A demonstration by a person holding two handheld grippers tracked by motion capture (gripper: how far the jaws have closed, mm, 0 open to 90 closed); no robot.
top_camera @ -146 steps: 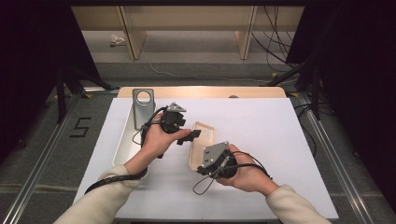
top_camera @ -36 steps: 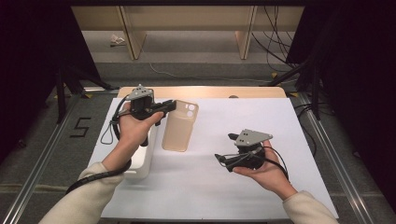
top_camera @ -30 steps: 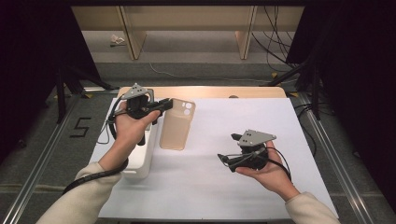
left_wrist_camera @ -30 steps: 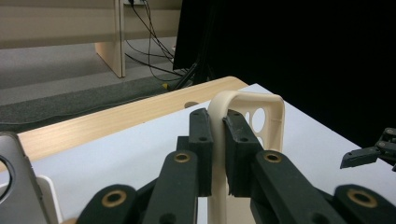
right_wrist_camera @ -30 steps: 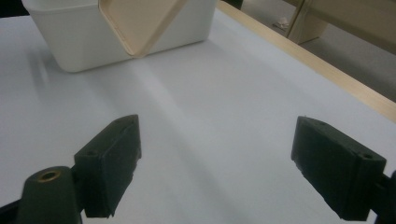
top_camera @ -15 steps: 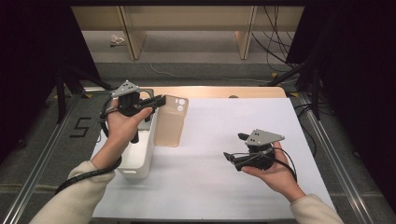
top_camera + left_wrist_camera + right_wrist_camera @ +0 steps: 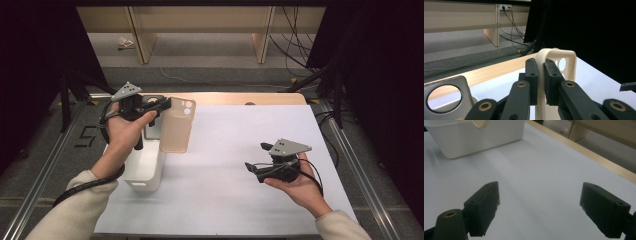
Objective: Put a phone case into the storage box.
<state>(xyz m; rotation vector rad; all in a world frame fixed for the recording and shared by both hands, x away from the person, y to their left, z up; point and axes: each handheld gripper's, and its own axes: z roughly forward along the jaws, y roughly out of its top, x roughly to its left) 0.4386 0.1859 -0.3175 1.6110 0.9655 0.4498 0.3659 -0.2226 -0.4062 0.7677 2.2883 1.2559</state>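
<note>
A beige translucent phone case [image 7: 176, 127] with camera holes near its top hangs upright in the air over the right wall of a white bin [image 7: 144, 172]. My left gripper [image 7: 163, 105] is shut on the case's upper left edge. In the left gripper view the two jaws [image 7: 540, 75] pinch the case's rim [image 7: 565, 53]. My right gripper [image 7: 256, 157] rests in the person's hand above the white table cover at the right, open, with nothing between its jaws [image 7: 539, 211].
A grey plate with a round hole [image 7: 447, 93] stands in the bin just left of my left gripper. The bin [image 7: 474, 137] sits at the table's left edge. A wooden strip [image 7: 240, 98] runs along the far edge, with cables on the floor beyond.
My left gripper has carried the phone case leftward and a little up, from beside the bin to over its right wall. The right gripper has barely moved.
</note>
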